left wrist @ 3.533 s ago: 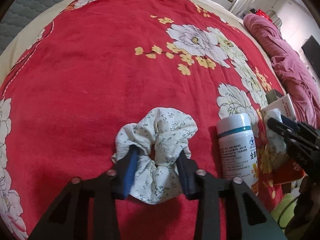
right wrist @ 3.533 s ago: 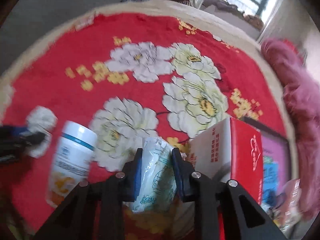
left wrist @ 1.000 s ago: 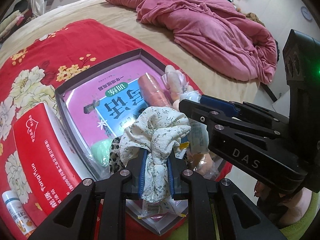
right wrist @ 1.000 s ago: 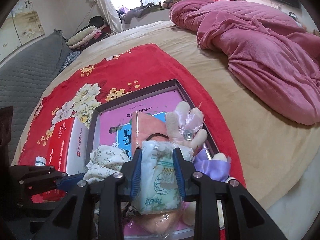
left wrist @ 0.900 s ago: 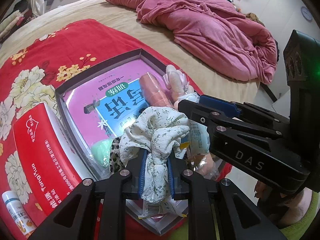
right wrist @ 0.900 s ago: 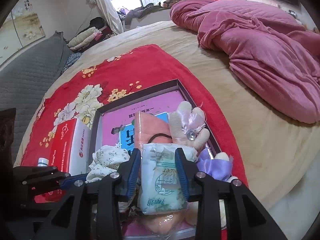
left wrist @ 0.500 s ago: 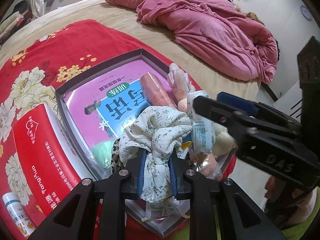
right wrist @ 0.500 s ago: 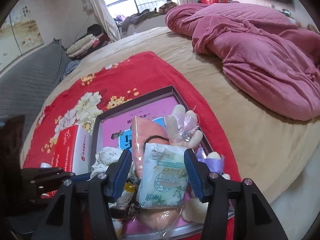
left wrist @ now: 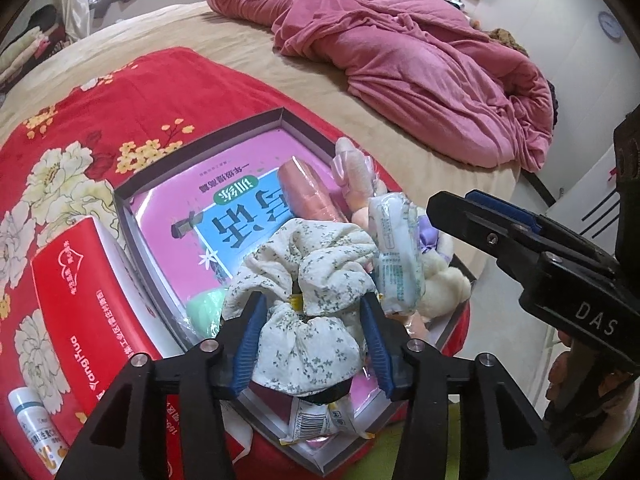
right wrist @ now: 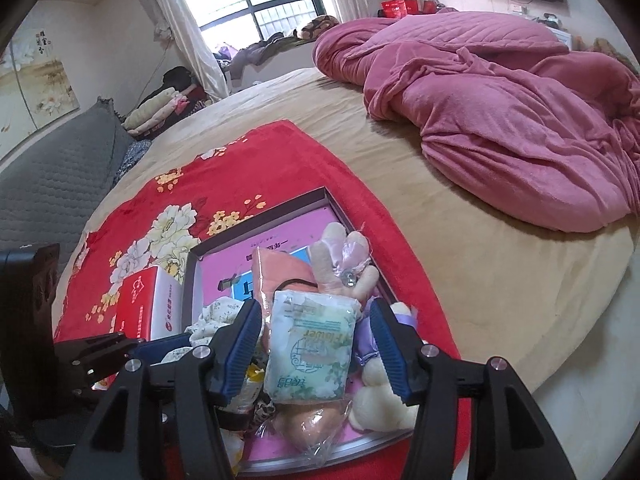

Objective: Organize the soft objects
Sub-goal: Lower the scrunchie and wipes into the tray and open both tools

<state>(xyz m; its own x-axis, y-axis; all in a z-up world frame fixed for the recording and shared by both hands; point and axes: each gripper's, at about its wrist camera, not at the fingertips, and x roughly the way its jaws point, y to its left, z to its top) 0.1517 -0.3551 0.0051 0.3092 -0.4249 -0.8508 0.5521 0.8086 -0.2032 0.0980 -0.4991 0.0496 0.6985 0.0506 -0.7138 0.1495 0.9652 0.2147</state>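
The white floral scrunchie point(left wrist: 308, 308) lies on the pile in the grey-rimmed box point(left wrist: 208, 136), spread into a loose ring between the blue pads of my left gripper point(left wrist: 312, 344), whose jaws are opening. The pale green tissue packet point(right wrist: 310, 352) rests on the same pile inside the box point(right wrist: 256, 224). My right gripper point(right wrist: 316, 344) stands open around it with a gap on each side. The packet point(left wrist: 396, 248) leans beside the scrunchie in the left wrist view. A rolled pink cloth point(left wrist: 308, 188) and a plush rabbit point(right wrist: 340, 256) also lie in the box.
A red tissue box point(left wrist: 76, 300) stands left of the grey box, with a white bottle point(left wrist: 32, 420) beyond it. Everything sits on a red floral blanket point(right wrist: 248, 156) on the bed. A pink quilt point(right wrist: 500, 92) is heaped at the far right.
Both grippers carried their items from the blanket to the box. The right jaws opened off the tissue packet and drew back. The left jaws then opened and the scrunchie spread out.
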